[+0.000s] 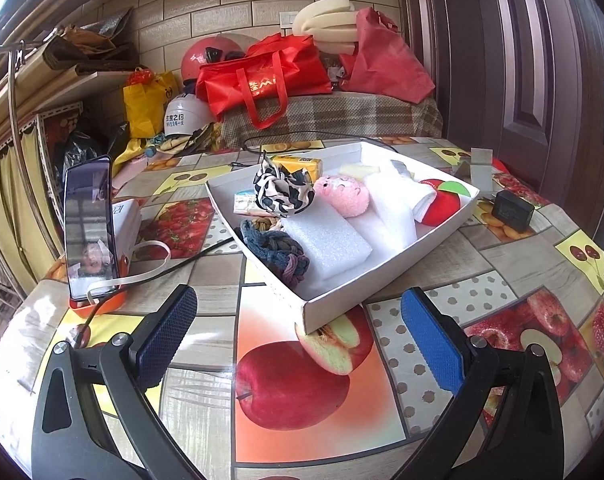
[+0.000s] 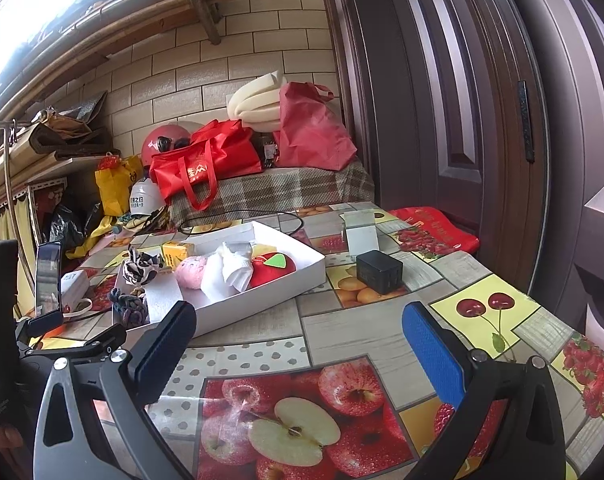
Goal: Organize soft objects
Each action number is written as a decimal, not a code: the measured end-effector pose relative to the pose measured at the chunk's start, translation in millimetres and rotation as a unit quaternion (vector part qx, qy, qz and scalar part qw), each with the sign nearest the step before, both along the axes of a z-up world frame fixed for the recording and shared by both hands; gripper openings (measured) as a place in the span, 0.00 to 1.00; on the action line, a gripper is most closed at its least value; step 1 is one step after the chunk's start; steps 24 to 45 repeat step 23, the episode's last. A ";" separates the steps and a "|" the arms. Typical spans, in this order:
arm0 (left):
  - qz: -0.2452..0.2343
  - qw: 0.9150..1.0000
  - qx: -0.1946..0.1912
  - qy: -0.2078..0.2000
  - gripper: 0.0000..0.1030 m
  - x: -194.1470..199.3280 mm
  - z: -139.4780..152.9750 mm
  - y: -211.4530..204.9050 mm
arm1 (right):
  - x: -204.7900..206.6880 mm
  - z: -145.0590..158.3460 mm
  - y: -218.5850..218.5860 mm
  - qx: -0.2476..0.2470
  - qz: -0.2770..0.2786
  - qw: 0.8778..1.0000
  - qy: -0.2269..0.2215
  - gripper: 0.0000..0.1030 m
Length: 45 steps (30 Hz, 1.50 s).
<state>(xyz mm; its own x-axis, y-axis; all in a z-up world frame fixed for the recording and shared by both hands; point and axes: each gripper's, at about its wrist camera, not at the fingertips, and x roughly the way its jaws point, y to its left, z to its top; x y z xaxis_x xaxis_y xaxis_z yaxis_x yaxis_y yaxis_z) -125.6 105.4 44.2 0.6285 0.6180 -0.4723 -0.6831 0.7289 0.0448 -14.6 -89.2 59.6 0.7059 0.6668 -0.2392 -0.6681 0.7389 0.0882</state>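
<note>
A white tray point(image 1: 382, 276) on the fruit-print table holds soft things: a black-and-white scrunchie point(image 1: 281, 190), a pink plush point(image 1: 344, 194), a red plush apple point(image 1: 444, 204), white foam blocks point(image 1: 326, 240), a braided rope toy point(image 1: 273, 250) and a white cloth point(image 1: 418, 196). My left gripper point(image 1: 297, 320) is open and empty, just in front of the tray's near corner. My right gripper point(image 2: 297, 332) is open and empty, in front of and to the right of the tray point(image 2: 261, 300). The plush apple point(image 2: 271, 270) and pink plush point(image 2: 191, 272) also show there.
A phone on an orange stand point(image 1: 89, 236) and a white power bank point(image 1: 125, 220) stand left of the tray, with cables. A black charger point(image 2: 380, 272) and a white box point(image 2: 360, 232) sit right of it. Bags and helmets crowd the bench behind.
</note>
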 end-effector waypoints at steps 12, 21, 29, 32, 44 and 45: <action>-0.002 1.000 -0.003 0.001 1.00 0.9 -1.1 2.1 | -0.8 -1.2 1.2 0.000 0.001 1.000 0.003 1.00; -0.007 1.000 -0.001 -0.002 1.00 1.6 -2.7 0.4 | -0.6 -0.6 1.2 0.000 0.001 1.000 0.003 1.00; -0.008 1.000 0.000 -0.002 1.00 2.0 -3.3 -0.7 | -0.5 -0.5 1.2 0.000 0.001 1.000 0.003 1.00; -0.008 1.000 0.000 -0.002 1.00 2.0 -3.3 -0.7 | -0.5 -0.5 1.2 0.000 0.001 1.000 0.003 1.00; -0.008 1.000 0.000 -0.002 1.00 2.0 -3.3 -0.7 | -0.5 -0.5 1.2 0.000 0.001 1.000 0.003 1.00; -0.008 1.000 0.000 -0.002 1.00 2.0 -3.3 -0.7 | -0.5 -0.5 1.2 0.000 0.001 1.000 0.003 1.00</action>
